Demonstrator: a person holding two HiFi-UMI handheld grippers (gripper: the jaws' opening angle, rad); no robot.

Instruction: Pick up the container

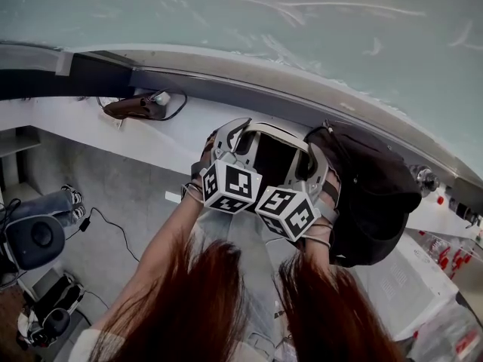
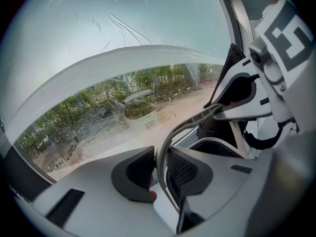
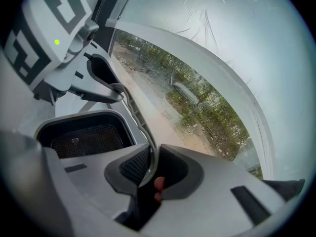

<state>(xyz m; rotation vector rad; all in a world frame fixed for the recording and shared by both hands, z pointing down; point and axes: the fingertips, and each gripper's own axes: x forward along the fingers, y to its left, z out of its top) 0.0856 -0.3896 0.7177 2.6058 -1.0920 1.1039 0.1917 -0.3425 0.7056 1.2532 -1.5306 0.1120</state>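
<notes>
White-rimmed container with dark mesh lining [image 1: 273, 163]: held off any surface, just in front of the curved glass window [image 1: 249, 13] | left gripper [image 2: 159, 168]: jaws pinching the container's thin white rim | right gripper [image 3: 150, 171]: jaws pinching the rim's opposite side | both grippers: side by side below the window, angled downward

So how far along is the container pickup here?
Done: the left gripper and right gripper have their jaws closed on the rim of the white container, one at each side. In hand: the lift; the head view shows no support under it, so it looks already raised, though I can't be sure. Left: nothing plain beyond holding on.
</notes>
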